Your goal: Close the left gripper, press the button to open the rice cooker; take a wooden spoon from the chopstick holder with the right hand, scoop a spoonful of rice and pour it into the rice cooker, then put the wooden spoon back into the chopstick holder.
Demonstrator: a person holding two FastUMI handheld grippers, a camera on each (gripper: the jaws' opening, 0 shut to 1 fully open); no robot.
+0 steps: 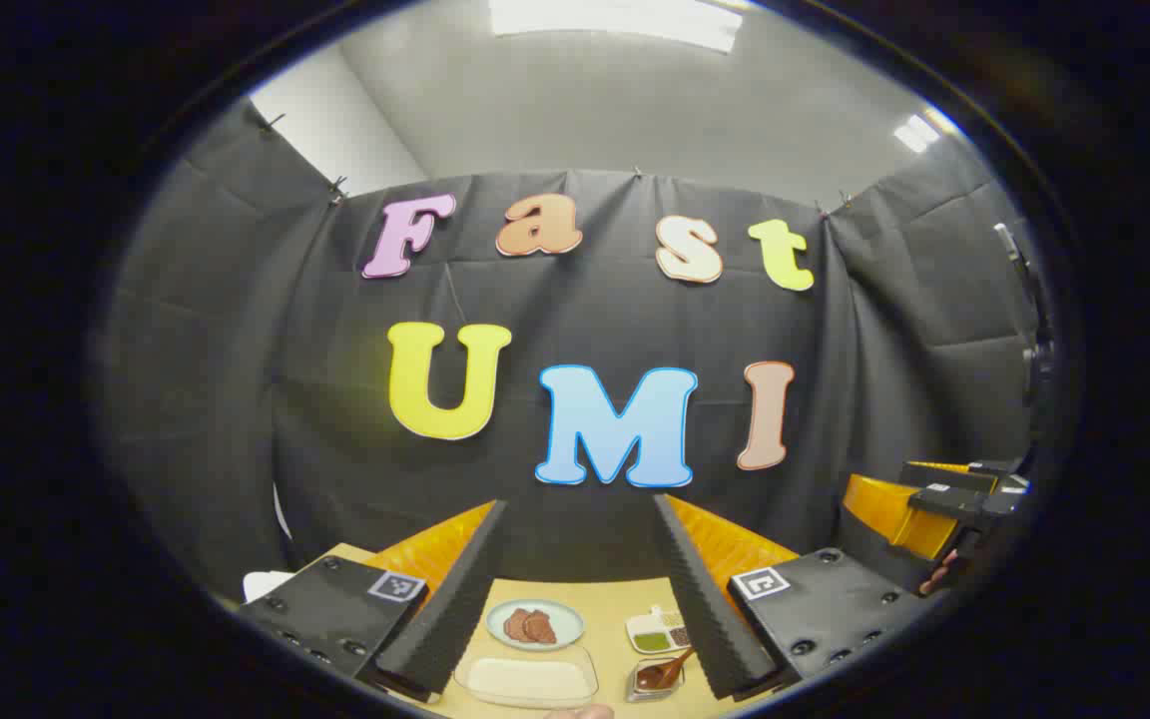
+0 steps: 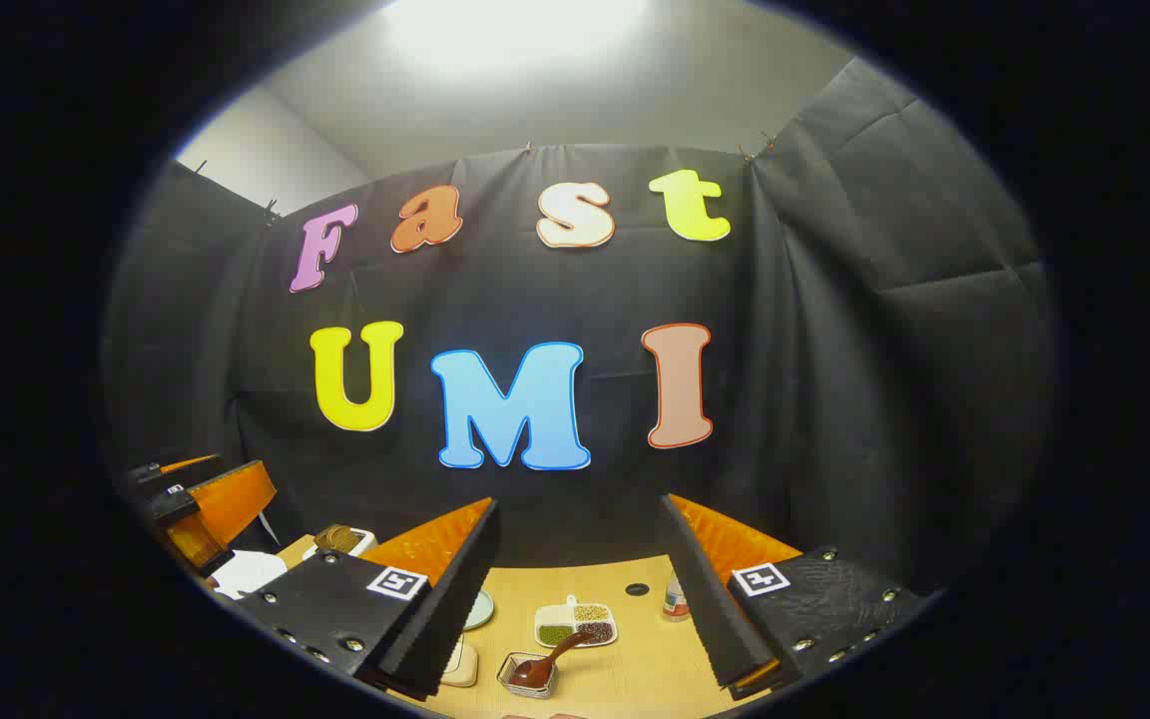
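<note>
My left gripper (image 1: 580,509) is held high above the wooden table (image 1: 605,599), open with nothing between its fingers. Below it a brown wooden spoon (image 1: 670,667) leans in a small clear holder (image 1: 650,684). A clear tray of white rice (image 1: 530,679) lies at the near edge. My right gripper (image 2: 580,509) is also open and empty above the table (image 2: 625,669). The spoon (image 2: 557,654) stands in its holder (image 2: 525,677) below and between the fingers. A white object (image 2: 246,574), maybe the rice cooker, sits at the far left, mostly hidden.
A plate with brown slices (image 1: 535,624) and a divided dish of grains (image 1: 657,634) lie behind the tray. The dish (image 2: 575,624), a small bottle (image 2: 673,599) and a basket of brown pieces (image 2: 340,539) also stand on the table. The other gripper (image 1: 944,499) hovers at right.
</note>
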